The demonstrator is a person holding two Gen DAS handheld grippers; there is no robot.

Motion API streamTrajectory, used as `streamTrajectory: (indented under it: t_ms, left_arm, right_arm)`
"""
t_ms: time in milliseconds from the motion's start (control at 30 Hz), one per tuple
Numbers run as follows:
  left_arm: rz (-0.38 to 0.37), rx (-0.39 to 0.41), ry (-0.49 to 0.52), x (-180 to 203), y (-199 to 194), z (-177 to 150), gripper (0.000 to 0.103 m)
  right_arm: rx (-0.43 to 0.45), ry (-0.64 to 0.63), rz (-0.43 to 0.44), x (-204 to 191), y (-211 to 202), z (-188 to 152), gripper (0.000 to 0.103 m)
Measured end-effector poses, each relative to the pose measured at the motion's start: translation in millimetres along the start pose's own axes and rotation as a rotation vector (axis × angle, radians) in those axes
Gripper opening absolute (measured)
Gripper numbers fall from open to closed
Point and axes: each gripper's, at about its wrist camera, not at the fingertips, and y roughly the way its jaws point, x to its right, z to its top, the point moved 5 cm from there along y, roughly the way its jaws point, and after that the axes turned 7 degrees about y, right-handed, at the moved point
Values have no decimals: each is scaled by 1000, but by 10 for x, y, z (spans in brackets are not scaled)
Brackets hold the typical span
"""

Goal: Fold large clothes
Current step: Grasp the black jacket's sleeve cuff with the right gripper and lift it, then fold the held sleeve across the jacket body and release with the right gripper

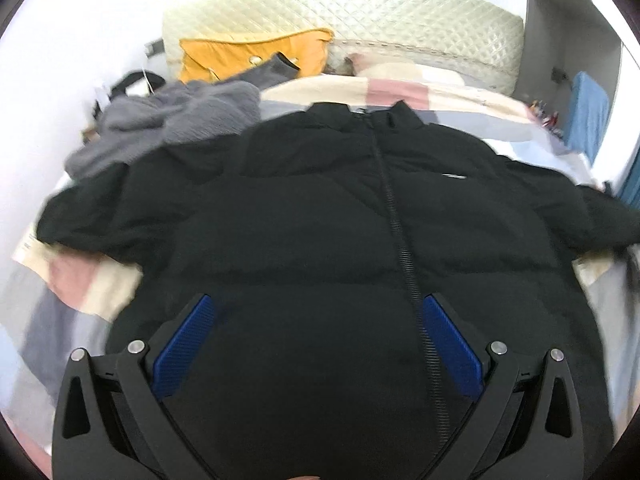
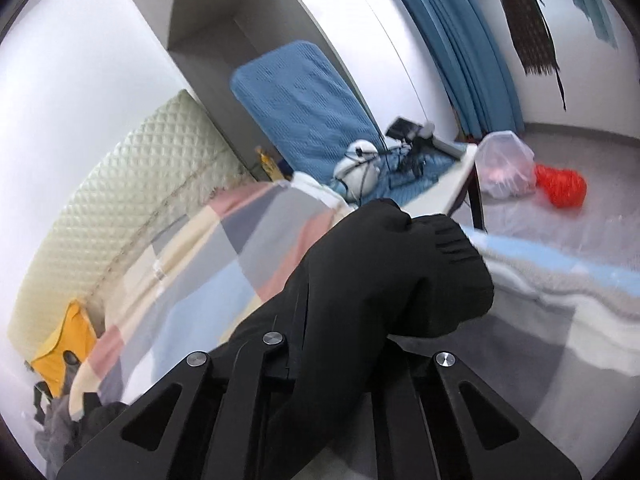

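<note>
A: Where does the black puffer jacket (image 1: 320, 216) lie?

B: Front up on the bed (image 1: 92, 300), over a quilt of pink, cream, grey and pale blue patches. Its zip (image 1: 396, 220) is closed and runs along the long axis, from the hem near the left wrist camera up to the collar, which points toward the quilted cream headboard (image 1: 360, 16).

A: And the sleeves?

B: They spread out to either side, across that axis. One reaches toward a heap of grey clothes (image 1: 172, 120); a mustard-yellow garment (image 1: 248, 54) sits behind that heap, against the headboard.

A: What is the left gripper (image 1: 316, 304) doing?

B: Its jaws stand wide apart above the lower front of the jacket, blue pads (image 1: 184, 348) facing each other, nothing between them.

A: The right gripper (image 2: 352, 340)?

B: Its jaws are closed on the jacket's sleeve (image 2: 380, 272). The bunched black cloth hides the fingertips, and the cuff end points away from the camera toward the bed's edge, where a blue mat (image 2: 304, 104) leans on the white wardrobe (image 2: 224, 20).
</note>
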Motion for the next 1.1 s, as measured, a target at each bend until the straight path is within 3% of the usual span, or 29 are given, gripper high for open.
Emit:
streamTrajectory:
  t_ms: [133, 333, 467, 633, 800, 933, 1100]
  left_arm:
    - [1, 10, -34, -220, -64, 5, 103]
    - [3, 48, -58, -462, -222, 51, 103]
    - [43, 92, -83, -639, -377, 44, 103]
    - [66, 137, -57, -753, -578, 28, 103]
    - [24, 133, -70, -904, -693, -82, 103]
    - [-18, 125, -105, -1007, -728, -174, 103]
    - [-17, 130, -127, -1135, -724, -231, 103]
  right_arm:
    - [57, -43, 45, -452, -373, 168, 5]
    - [105, -216, 168, -1721, -1011, 248, 5]
    - [126, -345, 272, -2606, -1520, 22, 5]
    - [122, -517, 362, -3550, -1948, -615, 6]
    - [55, -609, 473, -4249, -2224, -1526, 7]
    - [-18, -643, 552, -4607, -2300, -2185, 7]
    - [-134, -720, 600, -4942, -2225, -3115, 8]
